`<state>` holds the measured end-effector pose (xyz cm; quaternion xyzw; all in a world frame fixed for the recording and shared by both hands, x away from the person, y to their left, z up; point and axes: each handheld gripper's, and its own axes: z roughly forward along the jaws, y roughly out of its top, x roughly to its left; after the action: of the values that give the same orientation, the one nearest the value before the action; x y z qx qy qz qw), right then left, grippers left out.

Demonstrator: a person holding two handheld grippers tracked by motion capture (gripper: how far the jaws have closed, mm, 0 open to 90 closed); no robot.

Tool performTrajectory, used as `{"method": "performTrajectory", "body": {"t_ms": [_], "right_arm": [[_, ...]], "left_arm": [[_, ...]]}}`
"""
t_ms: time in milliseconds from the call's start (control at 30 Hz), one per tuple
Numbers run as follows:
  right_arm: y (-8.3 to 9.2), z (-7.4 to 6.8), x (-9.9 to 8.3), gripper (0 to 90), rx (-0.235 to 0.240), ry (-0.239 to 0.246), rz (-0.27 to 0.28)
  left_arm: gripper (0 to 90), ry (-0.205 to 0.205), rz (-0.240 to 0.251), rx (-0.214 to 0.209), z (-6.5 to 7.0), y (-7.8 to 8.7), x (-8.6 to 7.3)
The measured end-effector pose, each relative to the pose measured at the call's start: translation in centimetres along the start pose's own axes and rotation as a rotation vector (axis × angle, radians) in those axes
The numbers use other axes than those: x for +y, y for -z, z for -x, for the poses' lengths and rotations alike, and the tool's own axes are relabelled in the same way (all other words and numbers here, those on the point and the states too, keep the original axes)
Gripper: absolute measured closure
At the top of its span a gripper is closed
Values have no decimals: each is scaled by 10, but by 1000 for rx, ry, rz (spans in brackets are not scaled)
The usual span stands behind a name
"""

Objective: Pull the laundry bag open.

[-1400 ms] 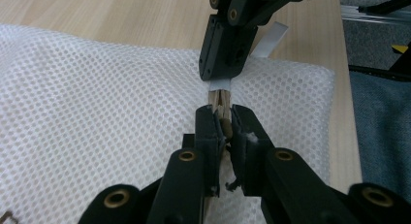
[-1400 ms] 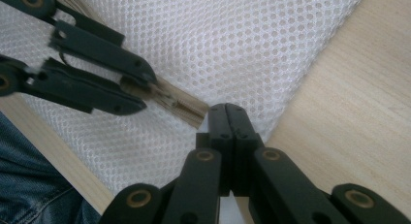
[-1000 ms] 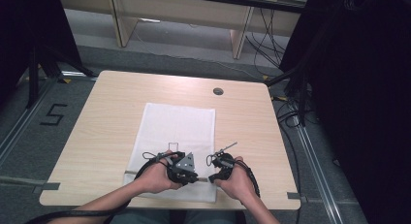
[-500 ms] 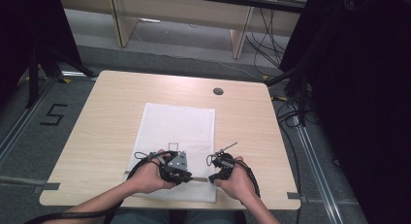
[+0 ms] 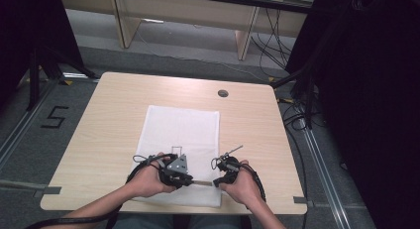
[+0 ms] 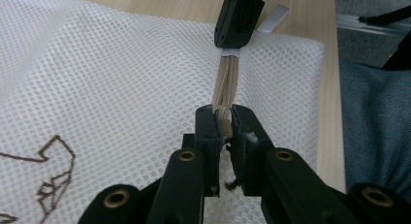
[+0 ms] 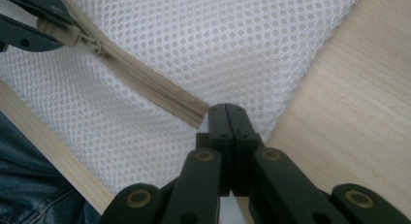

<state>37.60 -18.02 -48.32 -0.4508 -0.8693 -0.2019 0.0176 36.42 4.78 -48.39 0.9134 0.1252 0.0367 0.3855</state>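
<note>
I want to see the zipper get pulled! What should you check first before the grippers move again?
1. Left gripper pinches the zipper pull: ok.
2. Right gripper clamps the zipper's end at the mesh bag's edge: ok, jaws shut tight.
3. Zipper runs straight between the two grippers: ok.
4. Bag lies flat on the table: ok.
5. Mesh caught in the slider: cannot tell.

one white mesh laundry bag point(image 5: 181, 135) lies on one wooden table point(image 5: 109, 115). the bag has one beige zipper point(image 7: 145, 86) with one slider point(image 7: 89, 40). two handheld grippers: left gripper point(image 5: 187, 181), right gripper point(image 5: 217, 181).
</note>
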Motion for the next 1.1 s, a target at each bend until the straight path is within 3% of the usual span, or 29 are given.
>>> {"method": "performTrajectory", "body": {"t_ms": [267,500,567,600,667,700,767,833,867,1100], "right_arm": [[0,1,0,900,0,7,-4],[0,1,0,900,1,5,-2],[0,1,0,900,1,6,-3],[0,1,0,900,1,5,-4],[0,1,0,900,2,5,-2],[0,1,0,900,2,5,-1],[0,1,0,900,2,5,-1],[0,1,0,900,4,5,0],[0,1,0,900,4,4,-1],[0,1,0,900,1,7,-2]], "left_arm": [[819,-12,-5,2,0,1,0],[819,19,15,-3,-1,3,-3],[819,-10,-9,6,-2,5,-3],[820,16,14,-3,-1,4,-4],[819,1,7,2,-2,6,-4],[819,25,20,-5,-1,6,-4],[819,2,1,1,-2,7,-5],[819,21,14,-3,-2,7,-5],[819,2,3,0,-3,8,-5],[819,6,7,-4,-3,8,-6]]}}
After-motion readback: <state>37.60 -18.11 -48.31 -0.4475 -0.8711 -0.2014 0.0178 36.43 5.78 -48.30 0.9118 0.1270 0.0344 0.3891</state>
